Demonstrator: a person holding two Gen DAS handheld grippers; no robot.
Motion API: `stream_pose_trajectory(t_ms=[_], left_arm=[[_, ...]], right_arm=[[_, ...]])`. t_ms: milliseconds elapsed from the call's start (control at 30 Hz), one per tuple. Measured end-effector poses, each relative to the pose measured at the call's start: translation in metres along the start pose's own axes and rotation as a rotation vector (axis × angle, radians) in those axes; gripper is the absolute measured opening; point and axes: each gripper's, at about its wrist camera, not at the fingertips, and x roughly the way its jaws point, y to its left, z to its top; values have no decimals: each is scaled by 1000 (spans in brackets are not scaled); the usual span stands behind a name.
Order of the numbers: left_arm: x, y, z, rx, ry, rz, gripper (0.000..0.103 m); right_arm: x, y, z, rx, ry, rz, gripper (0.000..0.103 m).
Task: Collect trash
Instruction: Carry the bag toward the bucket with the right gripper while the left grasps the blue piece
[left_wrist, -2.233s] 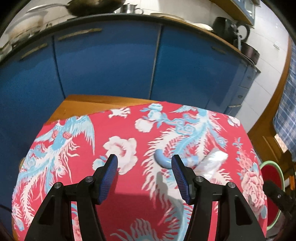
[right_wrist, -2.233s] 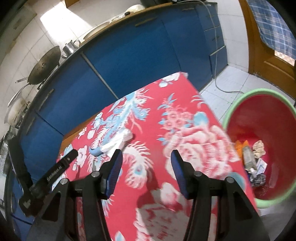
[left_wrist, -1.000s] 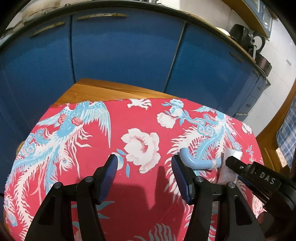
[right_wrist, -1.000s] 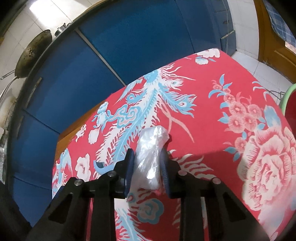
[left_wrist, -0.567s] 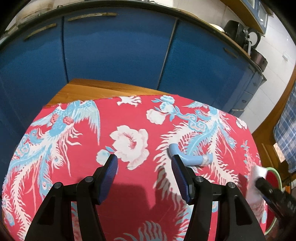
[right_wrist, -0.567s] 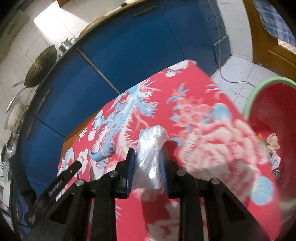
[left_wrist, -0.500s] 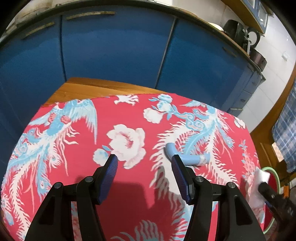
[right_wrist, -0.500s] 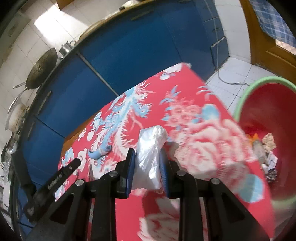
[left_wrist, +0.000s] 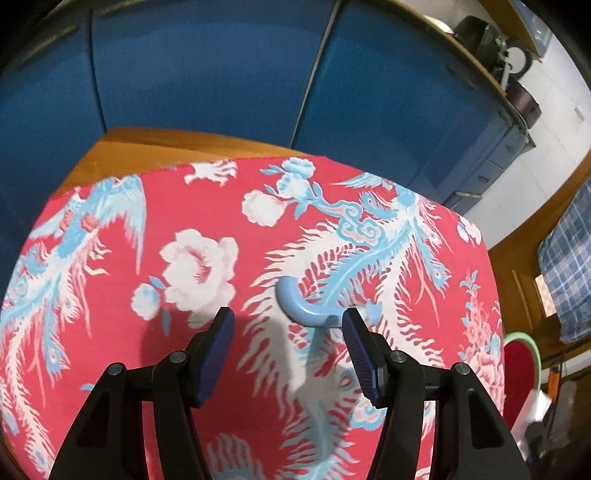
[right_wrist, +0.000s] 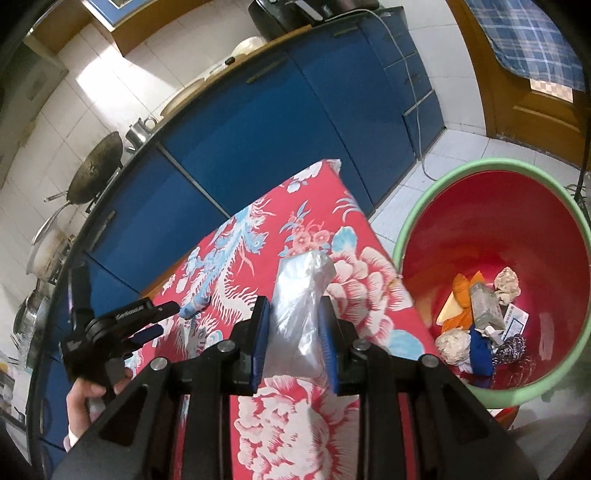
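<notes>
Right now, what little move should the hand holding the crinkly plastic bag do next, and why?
Probably carry it a bit further right, over the red bin. The right gripper is shut on the clear plastic bag, which hangs above the red tablecloth, not the bin. Trash already lies in the bin, so opening there should drop it in.

Fisheye bending and dark vignette at edges in both views; soft gripper shadows on tablecloth (left_wrist: 236, 206); bright sunlit patch on wall tiles (right_wrist: 99, 79); slight motion blur throughout.
</notes>
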Motion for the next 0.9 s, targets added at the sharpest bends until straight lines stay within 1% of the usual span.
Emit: stream_pose_trajectory(t_ms=[200,367,533,567,733,767,833,867,900], left_arm=[[10,-6,6,-45,17,-2,62],[19,-15,8,-32,31,-1,62],[20,-23,5,-1,14,-7,62],[20,-24,5,5,13,-12,58],[19,-28,4,23,1,-26,54],[19,-29,5,24,-1,-32,52],[16,-31,4,31,-20,-51,43],[15,-30,4,35,-25,-59,23],[16,-31,4,39,-12,-82,18]], right_arm=[[-15,-9,2,-5,-32,3,29],[-20,-18,2,5,-38,3,29],[-21,-28,1,26,-36,2,29],[-22,-29,1,30,-37,2,29],[-24,-33,0,37,-42,5,29],[-25,-33,-1,37,-43,5,29],[-27,-35,-1,40,-47,6,29],[-29,-36,-2,42,-49,6,29],[-29,-36,-2,44,-51,6,29]])
